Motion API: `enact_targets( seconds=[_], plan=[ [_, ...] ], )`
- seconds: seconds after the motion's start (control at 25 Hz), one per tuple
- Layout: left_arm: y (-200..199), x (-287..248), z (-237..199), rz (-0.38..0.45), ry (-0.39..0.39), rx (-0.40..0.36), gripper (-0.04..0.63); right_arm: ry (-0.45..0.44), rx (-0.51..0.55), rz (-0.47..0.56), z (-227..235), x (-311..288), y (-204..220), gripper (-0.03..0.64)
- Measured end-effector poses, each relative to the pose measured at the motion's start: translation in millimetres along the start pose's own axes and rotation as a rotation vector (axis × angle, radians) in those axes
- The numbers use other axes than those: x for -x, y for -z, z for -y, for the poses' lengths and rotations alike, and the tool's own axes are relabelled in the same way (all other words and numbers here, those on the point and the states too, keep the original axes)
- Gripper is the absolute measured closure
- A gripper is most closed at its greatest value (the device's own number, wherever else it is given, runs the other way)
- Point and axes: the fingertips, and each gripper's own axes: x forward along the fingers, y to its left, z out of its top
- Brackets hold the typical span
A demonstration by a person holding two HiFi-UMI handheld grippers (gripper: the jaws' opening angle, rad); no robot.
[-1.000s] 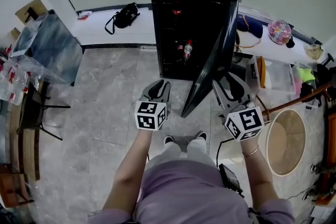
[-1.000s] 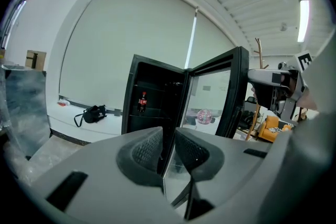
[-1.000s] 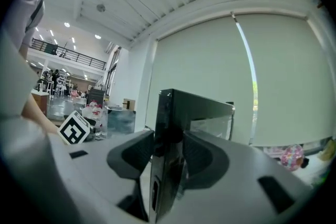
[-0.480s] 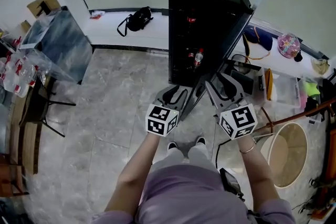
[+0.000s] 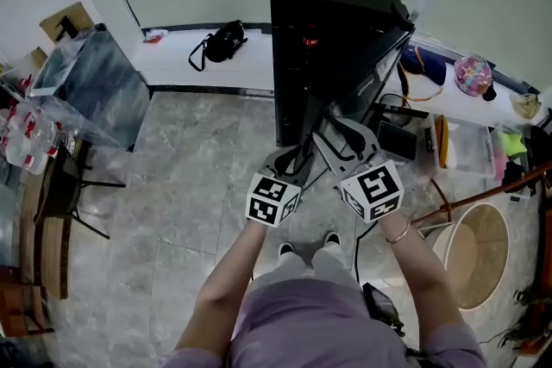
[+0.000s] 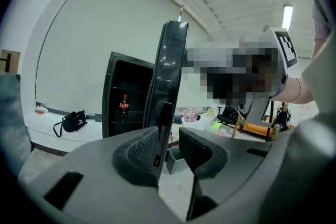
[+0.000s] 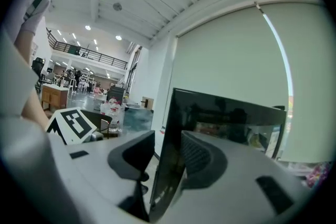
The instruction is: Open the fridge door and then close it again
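The tall black box-shaped fridge [image 5: 332, 4] stands against the pale wall. Its dark glossy door [image 6: 169, 71] hangs partly open, hinged on the fridge's right side as the head view shows it, with the free edge swung out toward the person standing in front of the fridge. Both tools meet that free edge. The grey two-jaw left gripper [image 6: 169, 136] has just been opening its jaws, which stand about half apart. The door's edge strip sits in the gap hard by the ribbed pad [image 6: 139, 149] on the fridge's open side, and floor shows between the strip and the other jaw, so nothing is clamped. The grey two-jaw right gripper [image 7: 168, 139] straddles the same edge from the fridge's hinge side, its jaws also roughly half apart. One ribbed pad [image 7: 202, 157] lies close against the door's shiny face and a pale sliver separates the other jaw from the edge, so it does not squeeze the door either. Inside the fridge a red-labelled dark cola bottle [image 6: 124, 106] stands on a shelf. A black soft bag [image 5: 222, 39] lies on the white ledge beside the fridge, away from the hinge.
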Motion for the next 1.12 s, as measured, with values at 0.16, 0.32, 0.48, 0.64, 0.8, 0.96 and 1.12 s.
enact_targets(
  seconds=[0.16,0.32,0.48,0.64,0.8,0.96,1.12],
  plan=[
    [1.2,-12.5,-11.2,-0.018,-0.017,-0.002,0.488,-0.019,-0.023,0.015,1.6,-19.0,-2.6,0.460],
    [-1.7,-21.3,-30.6,-0.014,-0.059,0.010,0.488,-0.040,-0.035,0.019,0.4,-36.2,-3.3,0.460],
    [-8.2,-31.5,-49.1,-0.019,-0.077,0.006,0.488,-0.054,-0.066,0.018,0.4,-42.5,0.8,0.462],
    [-14.1,-39.2,-67.5,-0.022,-0.111,-0.006,0.498,-0.040,-0.099,-0.001,5.9,-41.9,13.7,0.465],
    [-17.0,-41.8,-87.7,-0.023,-0.149,0.009,0.525,0.011,-0.171,-0.022,19.5,-35.0,32.3,0.471],
    [-20.3,-46.8,-101.2,-0.035,-0.172,0.014,0.526,0.067,-0.253,-0.049,30.9,-26.0,52.6,0.477],
    [-24.3,-51.3,-115.7,-0.042,-0.181,0.009,0.523,0.101,-0.293,-0.060,37.5,-22.8,63.0,0.480]
  ],
)
